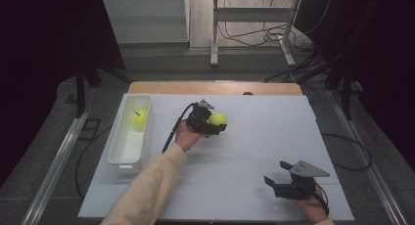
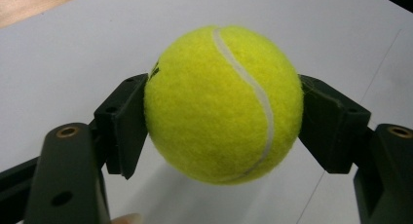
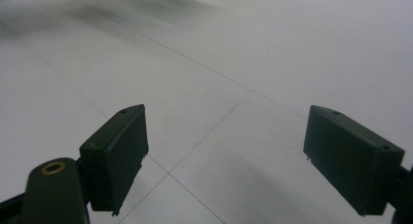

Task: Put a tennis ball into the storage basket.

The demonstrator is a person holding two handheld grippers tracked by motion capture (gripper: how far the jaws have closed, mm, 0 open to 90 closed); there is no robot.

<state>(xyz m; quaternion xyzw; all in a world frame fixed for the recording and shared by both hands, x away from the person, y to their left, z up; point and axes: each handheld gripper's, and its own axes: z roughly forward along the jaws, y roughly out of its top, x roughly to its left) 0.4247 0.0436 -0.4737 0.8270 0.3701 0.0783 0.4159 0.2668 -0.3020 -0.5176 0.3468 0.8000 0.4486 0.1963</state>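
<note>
High view: white table top (image 1: 235, 151) with a wooden edge at the far side. Left gripper (image 1: 219, 123) sits mid-table, jaws closed on a yellow tennis ball (image 1: 218, 119); the ball is right of the white bin (image 1: 121, 154), apart from it. A person's hand in a cream sleeve (image 1: 147, 191) holds this gripper, black cable trailing off it. Second tennis ball (image 1: 139, 118) lies inside the bin, toward its far end. Right gripper (image 1: 274, 174) is near the table's front right corner, jaws spread, nothing between them, well apart from both balls.

Left gripper view: tennis ball (image 2: 224, 104) pinched between both black jaws, pads touching its left and right sides, white seam curving down its front. Ball looks lifted clear of the table, shadow underneath.

Right gripper view: right gripper (image 3: 226, 156) wide open, empty, bare white table top (image 3: 219, 63) with thin lines ahead.
</note>
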